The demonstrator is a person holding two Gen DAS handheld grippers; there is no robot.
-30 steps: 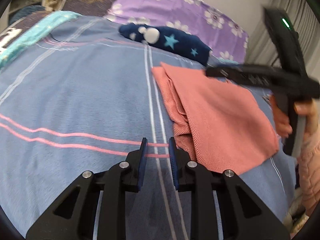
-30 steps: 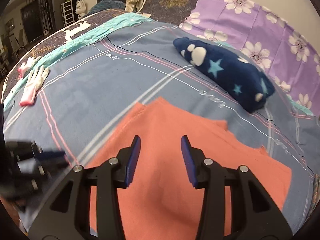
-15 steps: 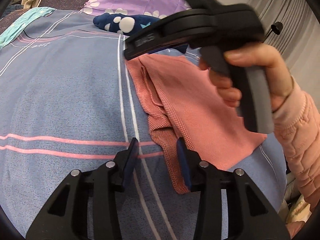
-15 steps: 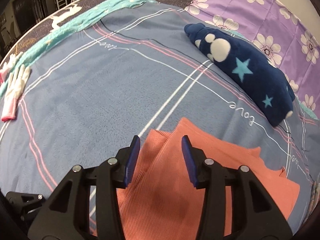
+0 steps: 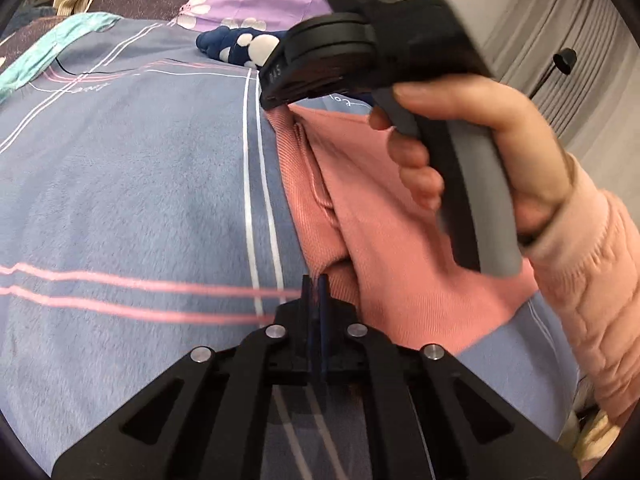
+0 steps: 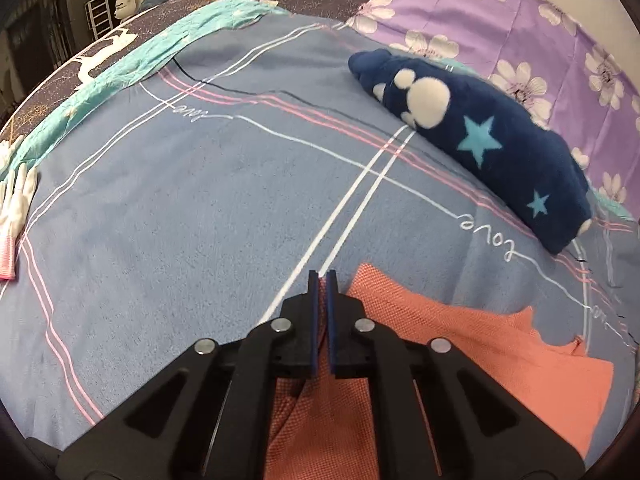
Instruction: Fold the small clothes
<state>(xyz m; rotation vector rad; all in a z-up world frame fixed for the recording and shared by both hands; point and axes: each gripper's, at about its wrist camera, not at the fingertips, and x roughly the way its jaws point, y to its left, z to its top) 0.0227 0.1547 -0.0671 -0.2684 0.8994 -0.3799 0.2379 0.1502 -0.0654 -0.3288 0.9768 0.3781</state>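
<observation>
A salmon-pink knit garment [image 5: 400, 240] lies folded on the blue-grey bedspread [image 5: 140, 200]. My left gripper [image 5: 315, 280] is shut on the garment's near left corner, where the cloth bunches up beside the fingertips. In the right wrist view, my right gripper [image 6: 321, 276] is shut on the garment [image 6: 480, 352] at its far left corner, and pink cloth shows in the slit between the jaws. The left wrist view shows a hand [image 5: 480, 152] in a pink sleeve holding the right gripper's handle over the garment.
A navy fleece piece with stars and paw prints [image 6: 472, 136] lies beyond the garment, against a purple flowered pillow [image 6: 520, 20]. White gloves [image 6: 16, 208] rest at the bed's left edge by a teal blanket strip [image 6: 140, 56]. Grey curtains [image 5: 580, 40] hang on the right.
Both grippers went from open to shut. The right gripper moved left and down from over the garment's middle to its far left corner. The left gripper shifted right onto the near corner.
</observation>
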